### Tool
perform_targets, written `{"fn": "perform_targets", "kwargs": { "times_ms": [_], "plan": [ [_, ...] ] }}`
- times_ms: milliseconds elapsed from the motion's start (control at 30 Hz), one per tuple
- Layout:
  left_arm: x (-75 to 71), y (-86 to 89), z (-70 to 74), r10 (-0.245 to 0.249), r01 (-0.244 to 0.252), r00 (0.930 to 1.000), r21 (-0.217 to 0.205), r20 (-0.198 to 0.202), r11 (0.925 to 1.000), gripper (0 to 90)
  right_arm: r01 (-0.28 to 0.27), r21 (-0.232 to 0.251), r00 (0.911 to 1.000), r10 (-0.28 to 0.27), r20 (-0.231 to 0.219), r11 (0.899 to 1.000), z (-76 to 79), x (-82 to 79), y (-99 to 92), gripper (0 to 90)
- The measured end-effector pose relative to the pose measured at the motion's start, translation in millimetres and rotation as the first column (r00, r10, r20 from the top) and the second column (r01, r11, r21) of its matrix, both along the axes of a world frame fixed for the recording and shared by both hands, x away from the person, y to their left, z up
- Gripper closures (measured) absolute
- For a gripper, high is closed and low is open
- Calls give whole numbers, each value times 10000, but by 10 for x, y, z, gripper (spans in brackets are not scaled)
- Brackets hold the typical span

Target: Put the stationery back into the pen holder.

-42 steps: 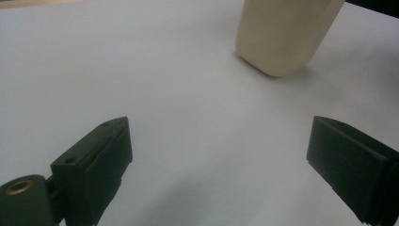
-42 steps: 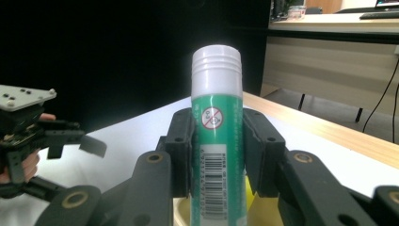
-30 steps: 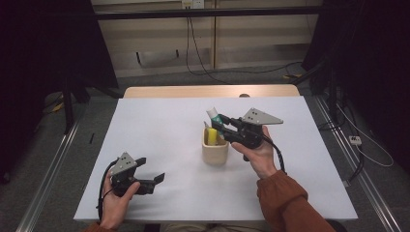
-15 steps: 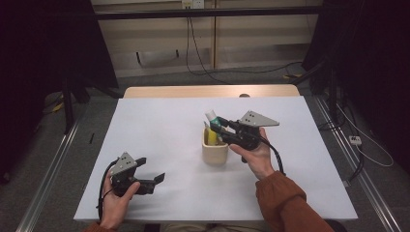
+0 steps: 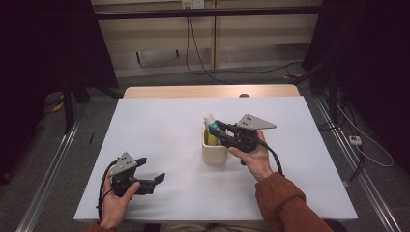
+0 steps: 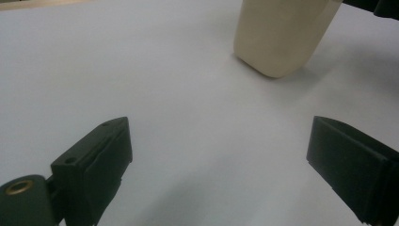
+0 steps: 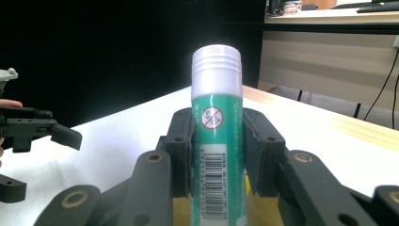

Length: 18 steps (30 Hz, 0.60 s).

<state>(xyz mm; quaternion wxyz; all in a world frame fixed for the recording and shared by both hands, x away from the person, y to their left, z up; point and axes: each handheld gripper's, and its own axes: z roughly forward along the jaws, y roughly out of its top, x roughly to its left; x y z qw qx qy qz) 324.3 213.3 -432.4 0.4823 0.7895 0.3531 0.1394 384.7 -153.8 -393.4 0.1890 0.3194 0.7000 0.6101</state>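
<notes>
The right gripper [image 7: 217, 155] is pinching a green, white-capped plastic glue stick [image 7: 217, 141] — long axis pointing twelve o'clock above the cream holder cup [image 5: 214, 152] — while the left gripper [image 5: 145, 171] is sitting spread at eight o'clock.

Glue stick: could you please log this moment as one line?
right gripper: shut on glue stick | above cup | left gripper: open, idle

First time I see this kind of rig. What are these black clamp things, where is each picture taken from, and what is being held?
A person sits at a white table and holds a hand-operated two-jaw gripper in each hand. The high view looks down from above; the other two views come from cameras riding on the grippers. The right gripper is clamped on a green tube with a white cap, above a beige cup with something yellow inside. The left gripper rests near the table's front edge, jaws wide open, holding nothing.
</notes>
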Motion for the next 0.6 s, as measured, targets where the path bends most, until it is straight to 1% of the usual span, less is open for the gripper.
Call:
{"fn": "perform_targets", "kwargs": {
  "times_ms": [200, 267, 333, 367, 400, 433, 467, 500, 533, 600],
  "plan": [
    [0, 1, -1, 7, -7, 10000, -11, -6, 10000, 72, -44, -35, 10000, 44, -59, 10000, -36, 6, 20, 660],
    [0, 1, -1, 10, -10, 10000, -8, -11, 10000, 72, -18, -36, 10000, 18, -70, 10000, -33, 5, 15, 638],
    [1, 0, -3, 19, -19, 10000, -13, -25, 10000, 72, 110, 127, 9999, -110, -14, 9999, -14, 6, 3, 522],
    [1, 0, -3, 15, -15, 10000, -8, -26, 10000, 72, 134, 192, 9999, -134, -3, 9997, -1, 4, -1, 439],
    [1, -1, -3, 14, -14, 10000, -6, -23, 10000, 72, 305, 140, 9995, -306, 68, 9994, 11, -2, -7, 415],
    [1, -1, -2, 12, -12, 10000, -1, -18, 10000, 72, 341, 158, 9993, -343, 111, 9993, 19, -5, -14, 397],
    [0, -3, -3, 18, -18, 10000, -5, -28, 10000, 72, 326, 246, 9994, -327, 56, 9992, 25, -6, -23, 366],
    [0, -4, -3, 11, -11, 10000, 1, -35, 10000, 72, 378, 253, 9993, -380, 50, 9990, 28, -2, -30, 318],
    [-1, -4, -3, 10, -9, 10000, 10, -34, 10000, 72, 451, 231, 9990, -452, 46, 9987, 29, 0, -35, 291],
    [1, -4, -3, 19, -19, 10000, 4, -43, 10000, 72, 506, 212, 9987, -506, 5, 9985, 32, 0, -45, 273]
  ]
}}
